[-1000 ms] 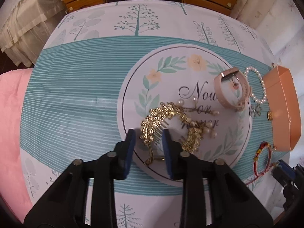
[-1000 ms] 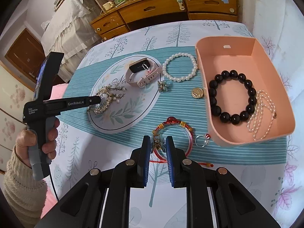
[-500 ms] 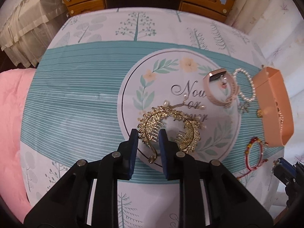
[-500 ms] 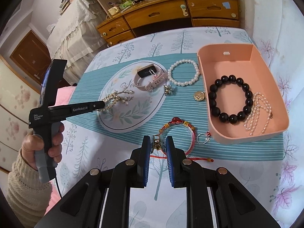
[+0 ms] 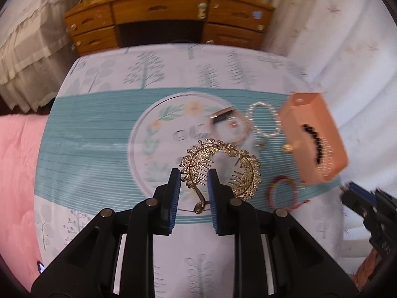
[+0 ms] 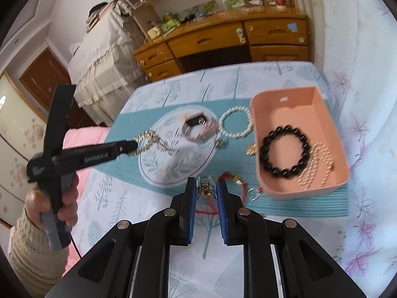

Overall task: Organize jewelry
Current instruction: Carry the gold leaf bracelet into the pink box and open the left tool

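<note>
Black bead bracelet (image 6: 285, 152) and pearl strand (image 6: 316, 166) lie in the peach box (image 6: 258, 114). Left gripper (image 5: 193, 186) pinches the gold hair comb (image 5: 220, 164); right gripper (image 6: 206, 190) clamps a small clasp (image 6: 205, 186). Watch (image 6: 197, 126), pearl bracelet (image 6: 234, 124), red bangle (image 6: 233, 180) remain beside the box.

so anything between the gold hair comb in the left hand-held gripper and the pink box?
Nothing raised. The comb is held above the table by the left hand-held gripper. Between it and the box only flat pieces lie on the cloth: watch, pearl bracelet, small gold charm. The box wall must be cleared.

Bright daylight, motion blur, fisheye warping
</note>
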The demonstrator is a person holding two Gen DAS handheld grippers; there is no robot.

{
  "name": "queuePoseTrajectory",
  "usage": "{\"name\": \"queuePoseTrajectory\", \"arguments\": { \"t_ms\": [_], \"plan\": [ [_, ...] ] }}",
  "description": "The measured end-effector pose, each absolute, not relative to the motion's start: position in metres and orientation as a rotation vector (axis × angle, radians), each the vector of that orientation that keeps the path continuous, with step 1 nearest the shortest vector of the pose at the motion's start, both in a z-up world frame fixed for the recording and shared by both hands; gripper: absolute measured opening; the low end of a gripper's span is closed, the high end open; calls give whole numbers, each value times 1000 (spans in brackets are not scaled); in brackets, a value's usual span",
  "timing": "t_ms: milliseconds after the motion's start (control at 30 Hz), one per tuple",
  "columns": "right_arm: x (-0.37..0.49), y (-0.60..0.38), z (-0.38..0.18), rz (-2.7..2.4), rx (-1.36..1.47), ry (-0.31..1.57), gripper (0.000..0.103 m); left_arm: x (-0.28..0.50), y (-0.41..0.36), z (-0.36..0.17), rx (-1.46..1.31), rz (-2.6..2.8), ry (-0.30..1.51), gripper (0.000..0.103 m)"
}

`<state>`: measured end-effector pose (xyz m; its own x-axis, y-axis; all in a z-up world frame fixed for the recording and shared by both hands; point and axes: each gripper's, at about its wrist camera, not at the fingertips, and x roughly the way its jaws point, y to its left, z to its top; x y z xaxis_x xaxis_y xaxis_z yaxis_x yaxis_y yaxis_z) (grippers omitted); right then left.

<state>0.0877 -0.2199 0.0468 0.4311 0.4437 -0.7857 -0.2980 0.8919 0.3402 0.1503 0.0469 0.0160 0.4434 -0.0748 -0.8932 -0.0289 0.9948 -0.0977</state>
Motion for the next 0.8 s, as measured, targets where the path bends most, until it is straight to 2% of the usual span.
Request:
{"name": "queuePoseTrajectory", "arguments": {
  "t_ms": [200, 400, 567, 800],
  "plan": [
    [94, -256, 71, 396, 189, 974, 16, 149, -11, 49, -72, -135, 1058, 19],
    [105, -291, 66, 335, 242, 981, 16, 165, -68, 66, -56, -214, 1017, 19],
    [113, -310, 50, 295, 267, 1000, 16, 181, -110, 62, -44, -241, 995, 19],
    [129, -323, 18, 258, 279, 1047, 16, 212, -146, 26, -39, -241, 1034, 19]
  ]
}}
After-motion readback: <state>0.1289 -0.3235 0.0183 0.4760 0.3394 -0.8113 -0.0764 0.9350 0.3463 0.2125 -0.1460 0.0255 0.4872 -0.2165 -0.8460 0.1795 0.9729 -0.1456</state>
